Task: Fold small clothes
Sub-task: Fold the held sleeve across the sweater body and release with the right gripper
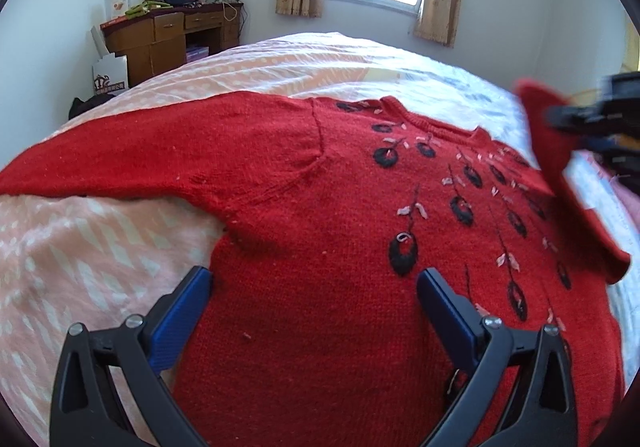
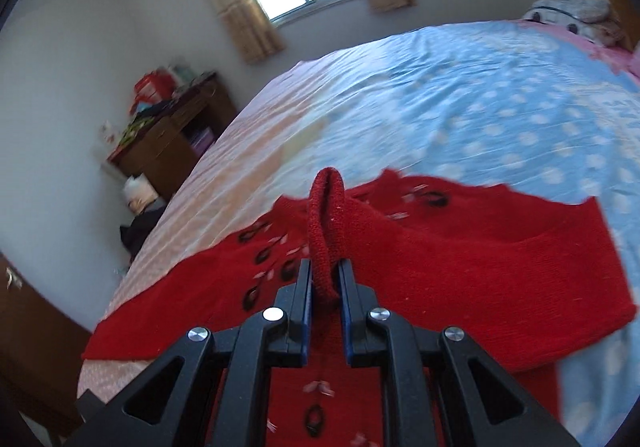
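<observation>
Red knitted sweater with black oval motifs (image 1: pixel 320 247) lies spread front-up on the pink-and-blue patterned bedsheet (image 1: pixel 100 239), and everything below is placed relative to it. At its one side, the right gripper (image 2: pixel 325 279) is clenched on the ribbed cuff of the sweater's sleeve (image 2: pixel 326 223), whose loop stands up out of the nearly closed blue pads while the rest of that sleeve drapes back toward the body. Over the lower part of the body, the left gripper (image 1: pixel 314 287) hovers with its jaws spread wide and nothing between them; whether the tips touch the knit is hard to tell. Beyond the neckline, the other sleeve (image 1: pixel 140 155) stretches out flat toward the wooden desk (image 1: pixel 168 35) by the wall. With so thin a pinch on stretchy ribbing, the cuff could slip free mid-carry. With the left jaws not pinning the body, the pull could also drag the whole garment askew and spoil the fold line.
</observation>
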`<state>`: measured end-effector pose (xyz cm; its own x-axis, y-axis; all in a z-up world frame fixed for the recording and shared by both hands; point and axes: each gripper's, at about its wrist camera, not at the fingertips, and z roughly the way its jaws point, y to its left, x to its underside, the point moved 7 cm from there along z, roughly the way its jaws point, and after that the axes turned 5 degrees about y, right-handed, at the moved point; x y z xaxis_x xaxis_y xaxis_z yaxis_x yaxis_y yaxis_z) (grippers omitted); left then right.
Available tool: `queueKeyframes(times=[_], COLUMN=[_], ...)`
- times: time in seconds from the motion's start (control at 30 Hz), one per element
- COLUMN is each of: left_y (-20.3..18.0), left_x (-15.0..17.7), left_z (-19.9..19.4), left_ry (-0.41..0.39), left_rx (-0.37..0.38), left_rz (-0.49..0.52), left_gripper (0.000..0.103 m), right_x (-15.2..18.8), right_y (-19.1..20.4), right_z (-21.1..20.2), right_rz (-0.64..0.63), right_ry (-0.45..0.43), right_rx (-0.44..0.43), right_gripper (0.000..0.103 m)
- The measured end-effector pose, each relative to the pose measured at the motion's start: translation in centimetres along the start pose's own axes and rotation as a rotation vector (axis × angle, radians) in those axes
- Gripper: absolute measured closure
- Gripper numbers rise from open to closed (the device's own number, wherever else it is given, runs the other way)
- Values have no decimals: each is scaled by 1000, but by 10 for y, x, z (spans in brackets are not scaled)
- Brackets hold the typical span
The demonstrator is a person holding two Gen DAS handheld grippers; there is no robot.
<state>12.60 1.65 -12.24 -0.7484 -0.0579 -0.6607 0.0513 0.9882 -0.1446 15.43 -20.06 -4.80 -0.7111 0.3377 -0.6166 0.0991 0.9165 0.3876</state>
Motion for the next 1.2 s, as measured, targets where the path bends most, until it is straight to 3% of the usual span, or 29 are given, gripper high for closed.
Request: queueKeyframes(times=[0.17,0.43,0.67,0.77,0.93,1.0,1.2], left_y=[4,8,9,8,7,7,9], left_x=[-1,0,1,1,2,2,3], left_z=[-2,1,0,0,0,0,-2], left_ry=[-22,-18,-30,-29,-29,-28,-32], left_rx=[55,34,43,37,24,21,37], left_rz=[-38,-53,-53,-49,-42,-40,-51], left_gripper=[0,0,0,0,0,0,0], right_x=[15,25,37,37,34,38,51], right_y=[37,65,79,79,55,46,57], right_z=[51,92,100,84,66,74,100], right_rz=[-58,-138,-97,-75,-128,-126,-199], right_ry=[89,168,314,287,183,204,288], right_rx=[-94,-172,-454,-523,-376,-328,-325], right_gripper=[92,91,75,76,76,76,76])
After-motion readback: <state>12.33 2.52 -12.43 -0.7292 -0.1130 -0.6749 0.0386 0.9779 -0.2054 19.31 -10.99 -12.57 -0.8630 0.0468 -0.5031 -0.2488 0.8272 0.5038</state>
